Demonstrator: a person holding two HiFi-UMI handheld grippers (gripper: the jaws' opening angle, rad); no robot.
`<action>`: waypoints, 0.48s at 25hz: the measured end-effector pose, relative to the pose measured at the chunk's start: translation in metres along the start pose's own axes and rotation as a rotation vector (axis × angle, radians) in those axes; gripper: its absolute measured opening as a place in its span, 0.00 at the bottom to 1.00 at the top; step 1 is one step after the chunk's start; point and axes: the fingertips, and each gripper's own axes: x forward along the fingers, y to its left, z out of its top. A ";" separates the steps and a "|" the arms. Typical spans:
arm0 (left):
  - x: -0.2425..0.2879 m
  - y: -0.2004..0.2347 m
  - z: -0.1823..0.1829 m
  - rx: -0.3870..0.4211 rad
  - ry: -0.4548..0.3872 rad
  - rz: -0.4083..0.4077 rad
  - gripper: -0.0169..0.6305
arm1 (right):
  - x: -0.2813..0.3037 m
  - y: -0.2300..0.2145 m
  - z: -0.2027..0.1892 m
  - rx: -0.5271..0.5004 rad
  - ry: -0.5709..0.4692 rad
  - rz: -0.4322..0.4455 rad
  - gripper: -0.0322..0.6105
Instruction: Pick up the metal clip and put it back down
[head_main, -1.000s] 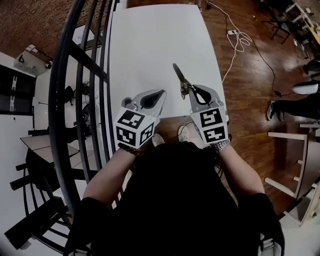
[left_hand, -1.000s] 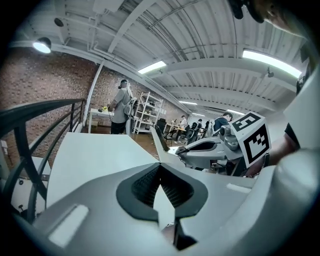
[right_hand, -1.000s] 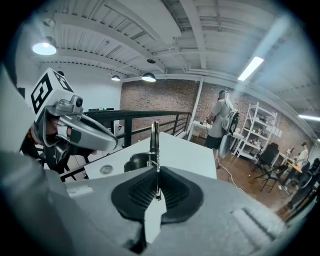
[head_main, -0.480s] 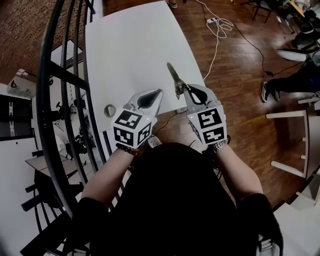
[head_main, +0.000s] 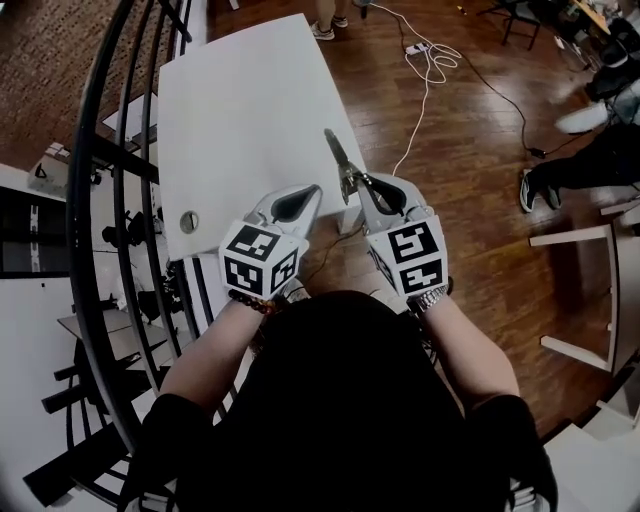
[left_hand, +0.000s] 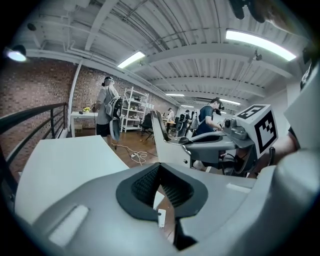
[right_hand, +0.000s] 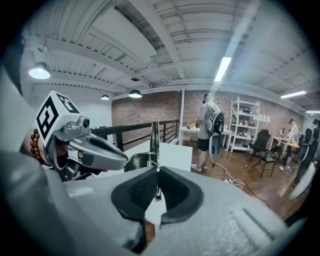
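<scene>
My right gripper (head_main: 362, 186) is shut on the metal clip (head_main: 338, 160), a long thin metal piece whose free end points up and away over the near right corner of the white table (head_main: 250, 100). In the right gripper view the clip (right_hand: 154, 137) stands upright, pinched between the dark pads (right_hand: 142, 190), with its round spring part just beyond them. My left gripper (head_main: 298, 200) hovers level beside it, shut with nothing in it. In the left gripper view the pads (left_hand: 175, 187) meet, and the clip (left_hand: 162, 135) and right gripper (left_hand: 210, 142) show to the right.
A black curved railing (head_main: 110, 150) runs along the table's left side. The table has a round hole (head_main: 188, 221) near its front left corner. On the wooden floor lie a white cable (head_main: 430, 60) and wooden furniture (head_main: 585, 290); people stand at the top and right edges.
The table has slid up and left in the head view, so both grippers now hang at its near right corner. The right gripper still holds the clip; the left stays shut.
</scene>
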 end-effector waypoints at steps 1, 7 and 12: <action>0.004 -0.009 0.000 0.003 0.001 0.008 0.05 | -0.008 -0.006 -0.002 0.003 -0.008 0.010 0.04; 0.029 -0.055 0.004 0.017 -0.001 0.057 0.05 | -0.042 -0.037 -0.019 0.017 -0.036 0.065 0.04; 0.042 -0.081 0.008 0.010 -0.010 0.092 0.05 | -0.064 -0.055 -0.030 0.032 -0.047 0.106 0.04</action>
